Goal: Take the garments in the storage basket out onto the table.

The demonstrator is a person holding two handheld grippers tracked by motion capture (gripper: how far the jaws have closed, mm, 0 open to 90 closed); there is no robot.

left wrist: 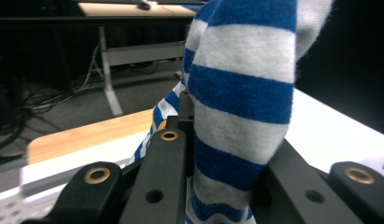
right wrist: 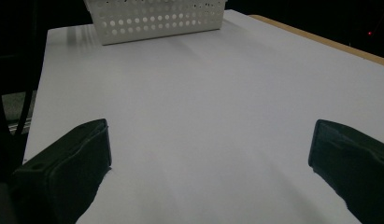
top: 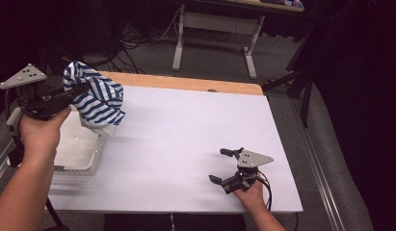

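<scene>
- Nearest to the camera in the left gripper view are the two black jaws, and they are clenched on a blue-and-white striped garment (left wrist: 236, 93), whose folds rise between them and hang over the right jaw.
- In the high view the left gripper (top: 72, 91) is at about 10 o'clock of the table, lifted in the air, and the garment (top: 95, 95) hangs from it as a loose bundle.
- The lower end of the cloth is above the far end of the white perforated basket (top: 97, 153), which stands at the left edge of the table. Whether the cloth touches the rim I cannot tell.
- The right gripper (top: 221, 166) is at about 5 o'clock, low over the table, with its jaws spread wide and nothing between them. Its own view confirms this: only the white table cover (right wrist: 203, 116) lies between the jaws, and the basket (right wrist: 157, 18) stands at the far end.
- My judgement: the garment is picked up and carried, so the grasp is done. What is left is to bring it to its place, either into the basket or out on the cover, and to let it go.
- The white cover is free at the centre, so nothing stands in the way there. Behind the table are cables on the floor and the legs of another desk (top: 178, 41), well apart from the work.
</scene>
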